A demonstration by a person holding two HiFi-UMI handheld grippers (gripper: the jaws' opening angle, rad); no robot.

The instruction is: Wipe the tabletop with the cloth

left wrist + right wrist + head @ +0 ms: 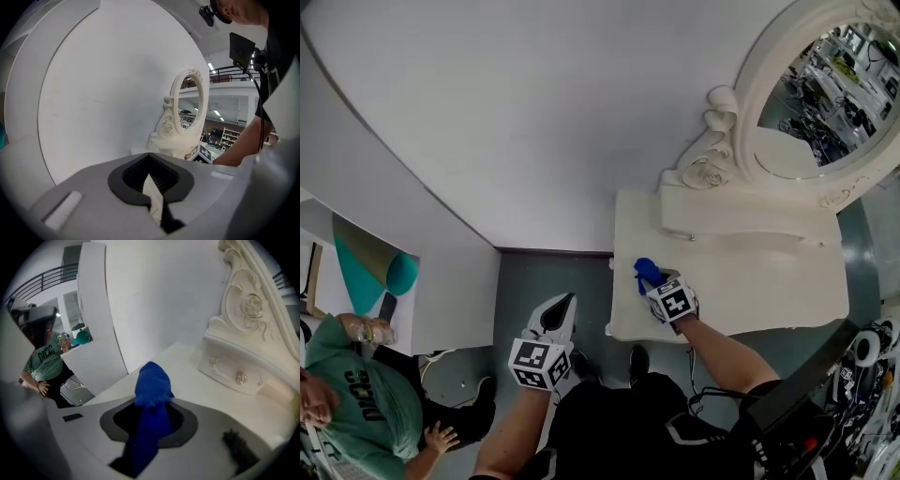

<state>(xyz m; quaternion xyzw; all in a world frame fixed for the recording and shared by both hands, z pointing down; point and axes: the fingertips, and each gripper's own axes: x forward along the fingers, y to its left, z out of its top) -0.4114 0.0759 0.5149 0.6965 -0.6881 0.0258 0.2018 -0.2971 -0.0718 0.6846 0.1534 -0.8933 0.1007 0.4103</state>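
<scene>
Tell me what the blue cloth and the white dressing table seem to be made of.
The cloth: soft fabric, probably microfibre or terry; its surface looks fuzzy and it bunches in folds. The dressing table: likely painted wood or a moulded material, cream with a smooth matte finish; its carved rose shows no grain, so the core is uncertain.

An oval mirror [825, 103] in a carved cream frame stands against the white wall [534, 112], above a small drawer unit [234, 369] with rounded knobs [241, 378]. Off to the left, on the grey floor [553, 281], stands a person in a green T-shirt [356, 403] — hand on hip — near a teal cone-shaped object [370, 267].
</scene>
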